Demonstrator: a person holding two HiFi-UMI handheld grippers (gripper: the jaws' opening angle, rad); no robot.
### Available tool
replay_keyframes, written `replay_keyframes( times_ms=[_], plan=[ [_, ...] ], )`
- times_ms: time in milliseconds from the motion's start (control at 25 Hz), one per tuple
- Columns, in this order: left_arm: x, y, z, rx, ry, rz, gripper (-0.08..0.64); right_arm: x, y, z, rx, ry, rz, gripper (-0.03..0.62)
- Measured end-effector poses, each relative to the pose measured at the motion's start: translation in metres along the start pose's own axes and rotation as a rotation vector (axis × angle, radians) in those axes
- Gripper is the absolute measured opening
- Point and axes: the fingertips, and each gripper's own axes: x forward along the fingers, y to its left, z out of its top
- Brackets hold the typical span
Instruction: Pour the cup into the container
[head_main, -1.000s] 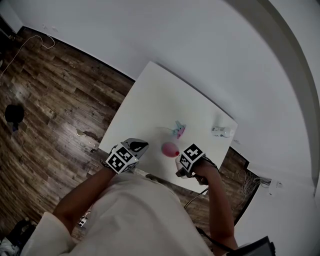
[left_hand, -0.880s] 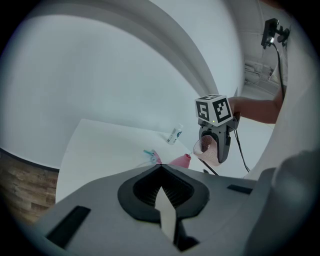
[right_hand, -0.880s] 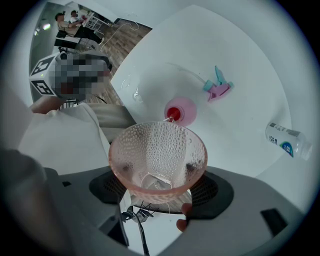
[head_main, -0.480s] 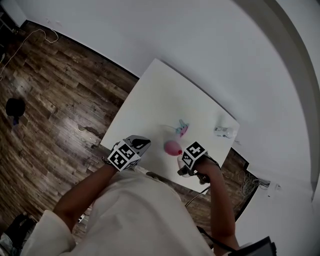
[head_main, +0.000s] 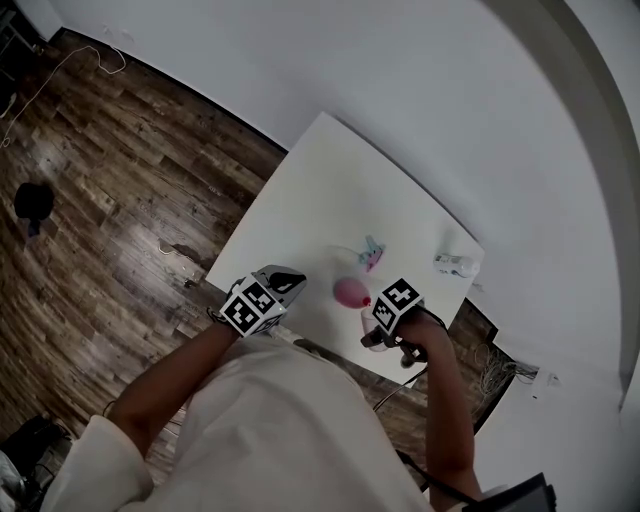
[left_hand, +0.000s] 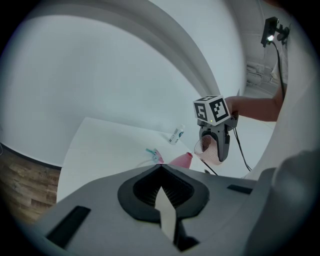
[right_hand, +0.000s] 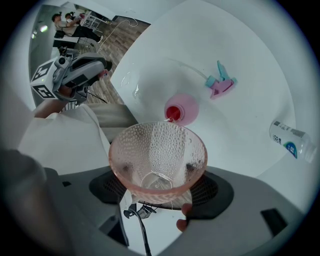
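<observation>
Pouring: I clamp the right tongs (right_hand: 159, 192) on the cup (right_hand: 157, 155), tipped toward the container (right_hand: 182, 107).
My left tongs (left_hand: 161, 200) sit closed, empty; next I level the cup.

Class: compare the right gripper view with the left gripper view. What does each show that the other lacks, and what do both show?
Only the right gripper view: the inside of the pink cup held in the right gripper, and the pink container's open mouth. Only the left gripper view: the left gripper itself, jaws shut and empty, and a light on the wall. Both: the white table, the sprayer head and the small bottle lying on it.
</observation>
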Motion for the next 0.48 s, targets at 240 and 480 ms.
replay_keyframes(
  times_ms=[240, 480],
  plan=[
    [-0.0008, 0.0018, -0.0002, -0.008, -0.006, 0.006, 0.011, -0.0011, -0.0005, 0.0005, -0.002, 0.015, 0.016, 0.364],
    [-0.0047, 0.0018, -0.0044, -0.011, -0.011, 0.012, 0.011, 0.001, 0.002, 0.0004, -0.004, 0.027, 0.022, 0.364]
  ],
)
